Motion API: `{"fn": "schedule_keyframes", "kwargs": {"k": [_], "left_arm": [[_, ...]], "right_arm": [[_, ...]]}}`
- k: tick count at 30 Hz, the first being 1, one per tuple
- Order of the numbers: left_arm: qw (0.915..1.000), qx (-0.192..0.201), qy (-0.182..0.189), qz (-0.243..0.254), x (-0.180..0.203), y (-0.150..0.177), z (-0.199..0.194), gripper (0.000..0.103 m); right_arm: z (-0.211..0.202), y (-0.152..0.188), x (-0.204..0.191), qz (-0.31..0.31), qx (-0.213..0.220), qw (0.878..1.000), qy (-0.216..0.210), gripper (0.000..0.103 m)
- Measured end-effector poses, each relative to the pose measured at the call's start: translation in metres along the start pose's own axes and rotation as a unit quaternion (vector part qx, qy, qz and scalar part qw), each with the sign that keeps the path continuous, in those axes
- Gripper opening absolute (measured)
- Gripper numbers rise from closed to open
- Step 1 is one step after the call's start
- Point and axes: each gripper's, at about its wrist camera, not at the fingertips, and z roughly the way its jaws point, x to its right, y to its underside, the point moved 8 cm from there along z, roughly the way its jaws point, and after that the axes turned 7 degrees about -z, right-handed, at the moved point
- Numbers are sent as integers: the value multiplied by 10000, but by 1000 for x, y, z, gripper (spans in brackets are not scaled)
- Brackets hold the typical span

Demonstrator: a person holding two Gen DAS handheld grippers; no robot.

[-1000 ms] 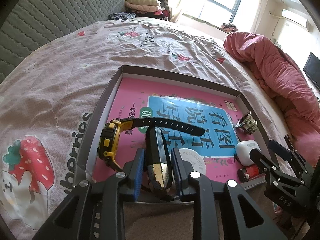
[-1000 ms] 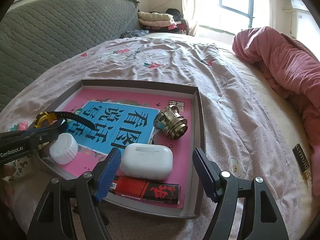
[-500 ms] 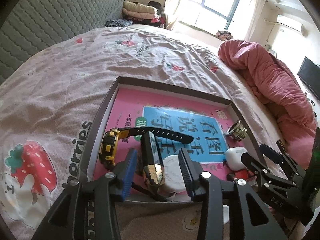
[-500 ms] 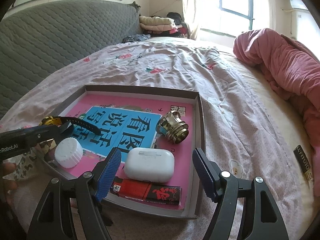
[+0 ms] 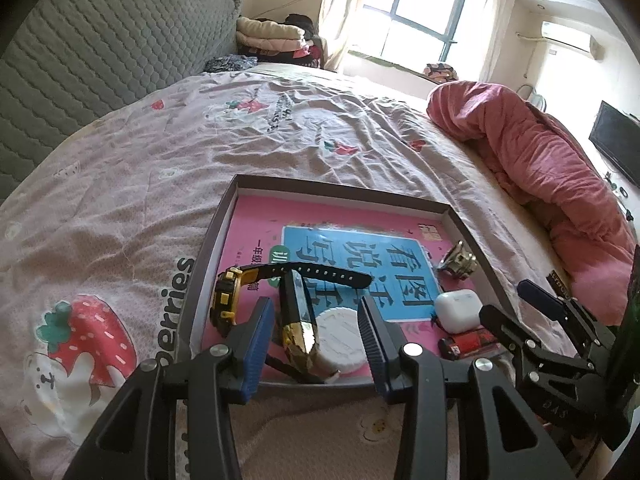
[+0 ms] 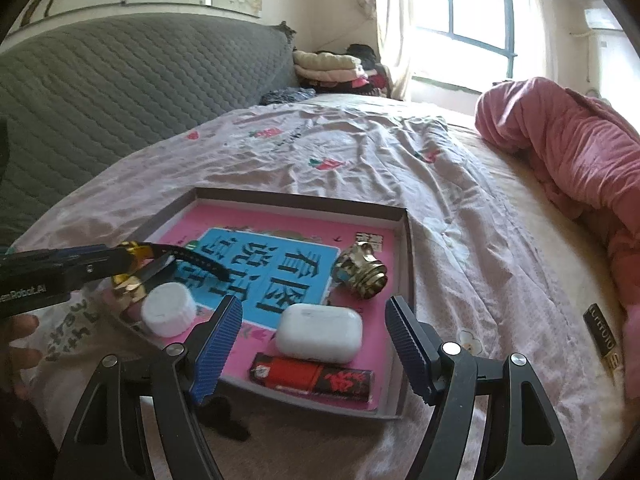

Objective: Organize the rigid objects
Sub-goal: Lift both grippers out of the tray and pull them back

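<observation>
With its jaws just opened, the left gripper point(image 5: 316, 330) brackets a released black-and-gold rectangular lighter point(image 5: 297, 316) beside a white ribbed plastic cap point(image 5: 343, 340), while the right gripper point(image 6: 314, 346) gapes empty.

place: home bedroom — bed point(image 5: 280, 140) | quilt point(image 5: 540, 160) | headboard point(image 6: 120, 80)

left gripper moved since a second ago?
Yes. The left gripper backed up and away from the tray; its jaws have just been opening, off the black-gold object.

You have the tray point(image 5: 208, 248) on the bed: yellow watch point(image 5: 228, 300) at its left, black-gold lighter point(image 5: 298, 320) leaning on the white cap point(image 5: 344, 340), earbud case point(image 6: 320, 332) and red lighter point(image 6: 312, 376) near its right corner.
</observation>
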Motion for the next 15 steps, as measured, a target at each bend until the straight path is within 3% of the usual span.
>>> {"fn": "schedule_keyframes", "kwargs": {"k": [3,7,15], "left_arm": [[10000,5,15,77,4,2,-8,44],[9998,44,22,177,9,3,-19,55],[9997,108,-26,238,7,8,-42,55]], "right_arm": [[-9,3,-6,-43,13,10000,-38,75],[-19,5,-10,-28,43,10000,-65,75],[-34,17,-6,183,-25,9998,-15,75]]}}
